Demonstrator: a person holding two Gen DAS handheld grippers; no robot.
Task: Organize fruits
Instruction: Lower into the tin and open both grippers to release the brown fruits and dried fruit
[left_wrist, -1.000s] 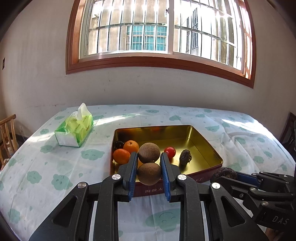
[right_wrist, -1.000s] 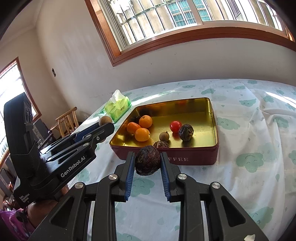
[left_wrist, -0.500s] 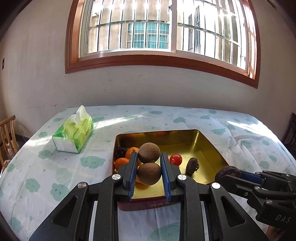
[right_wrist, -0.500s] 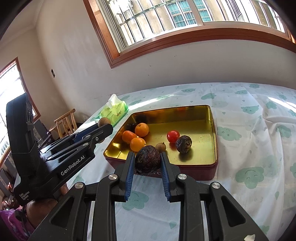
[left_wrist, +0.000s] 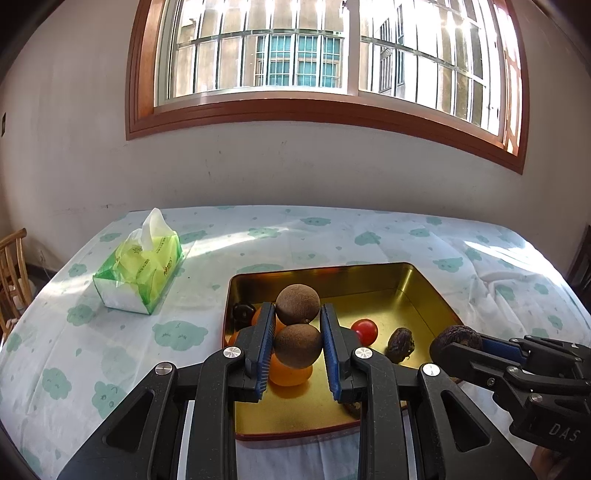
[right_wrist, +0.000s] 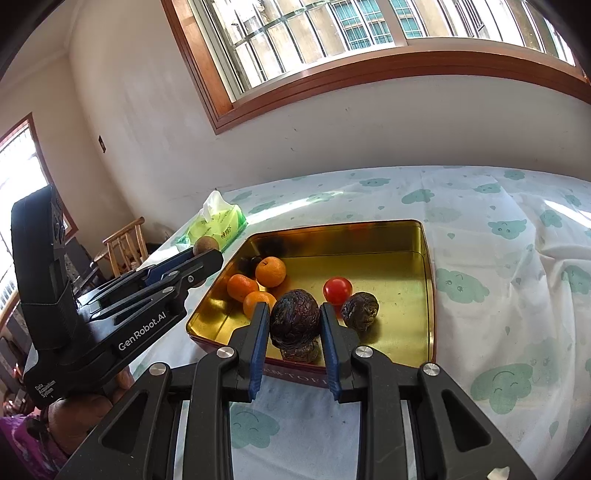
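Left gripper (left_wrist: 297, 345) jaws pinching a brown kiwi (left_wrist: 297, 346), right gripper (right_wrist: 294, 325) jaws pinching a wrinkled dark fruit (right_wrist: 294, 320), perhaps passion fruit, over gold tin (right_wrist: 426, 258)

The far half of the gold tin (right_wrist: 406, 236) lay bare in the upper middle of the right wrist frame, open to entry from above. Its lower left part was crowded: three oranges (right_wrist: 270, 271) sat close together, a red tomato (right_wrist: 337, 290) and a wrinkled dark fruit (right_wrist: 359, 310) just right of centre. The tin's raised wall barred any low approach from the near side. At the left of that frame the left gripper (right_wrist: 207, 254) hung beside the tin's left rim, blocking that side. In the left wrist frame a tissue pack (left_wrist: 142, 273) stood at middle left, well apart from the tin; the tablecloth (left_wrist: 369, 236) beyond and to the right lay open.
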